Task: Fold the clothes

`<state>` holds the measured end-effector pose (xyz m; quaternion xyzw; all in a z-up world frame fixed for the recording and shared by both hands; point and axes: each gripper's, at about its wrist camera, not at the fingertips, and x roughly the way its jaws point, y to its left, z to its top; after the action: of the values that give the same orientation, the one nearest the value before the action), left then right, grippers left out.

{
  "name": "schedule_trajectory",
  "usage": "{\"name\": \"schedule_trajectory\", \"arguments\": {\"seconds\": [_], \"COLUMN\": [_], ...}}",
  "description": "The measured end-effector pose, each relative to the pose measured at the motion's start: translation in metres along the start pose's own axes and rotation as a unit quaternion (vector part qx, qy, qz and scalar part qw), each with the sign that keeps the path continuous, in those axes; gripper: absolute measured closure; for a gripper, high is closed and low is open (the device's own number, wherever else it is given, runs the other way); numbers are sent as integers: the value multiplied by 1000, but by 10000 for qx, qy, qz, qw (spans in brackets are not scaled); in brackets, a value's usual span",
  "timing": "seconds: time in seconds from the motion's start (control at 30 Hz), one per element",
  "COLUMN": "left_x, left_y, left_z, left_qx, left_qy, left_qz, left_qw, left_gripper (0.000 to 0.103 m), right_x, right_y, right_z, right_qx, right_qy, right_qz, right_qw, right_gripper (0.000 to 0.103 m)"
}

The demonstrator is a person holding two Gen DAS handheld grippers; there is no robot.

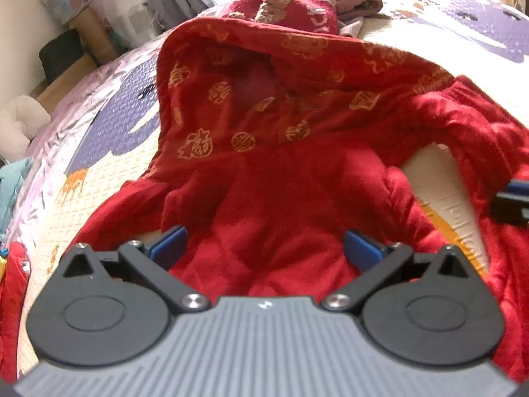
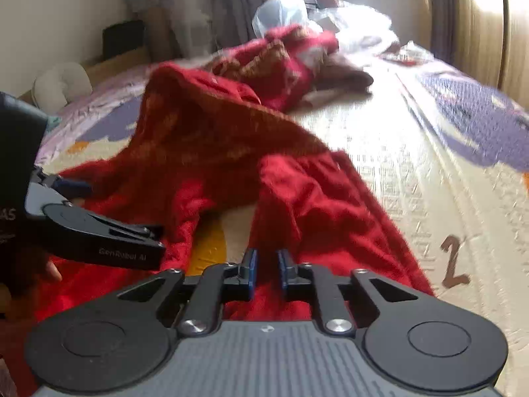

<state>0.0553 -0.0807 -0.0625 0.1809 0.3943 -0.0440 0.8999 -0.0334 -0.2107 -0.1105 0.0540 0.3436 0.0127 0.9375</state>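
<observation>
A red padded garment (image 1: 264, 152) with gold round emblems lies rumpled on the cream and purple play mat (image 1: 109, 122), its fleecy lining turned up toward me. My left gripper (image 1: 266, 246) hovers over the lining with its blue pads wide apart and nothing pinched. In the right wrist view the same garment (image 2: 297, 192) spreads ahead. My right gripper (image 2: 267, 264) sits above its near hem, pads only a narrow gap apart with no cloth between them. The left gripper (image 2: 71, 185) shows at the left edge there, held by a hand in a dark sleeve.
A second red garment (image 1: 284, 3) and a brown cloth (image 1: 360, 5) lie further back on the mat. Plastic bags (image 2: 284, 13) pile up near the window. A white cushion (image 2: 62, 82) and boxes stand along the left side. Bare mat (image 2: 429, 165) stretches to the right.
</observation>
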Motion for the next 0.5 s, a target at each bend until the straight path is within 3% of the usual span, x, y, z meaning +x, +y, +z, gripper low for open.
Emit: {"name": "schedule_trajectory", "arguments": {"seconds": [0.2,0.3,0.5], "left_x": [-27,-22,-12], "left_y": [8,5,6], "left_z": [-14,-20,-21], "left_qx": [133,266,134], "left_qy": [-152,23,278], "left_qz": [-26,1,-73], "left_qw": [9998,9996,9995], "left_gripper": [0,0,0], "right_x": [-28,-20,-13], "right_y": [0,1,9], "right_z": [-5,-15,-23], "right_qx": [40,50,-74], "right_qy": [-51,257,412], "right_qz": [266,373,309], "right_qw": [9996,9990,9986], "right_gripper": [85,85,81]}}
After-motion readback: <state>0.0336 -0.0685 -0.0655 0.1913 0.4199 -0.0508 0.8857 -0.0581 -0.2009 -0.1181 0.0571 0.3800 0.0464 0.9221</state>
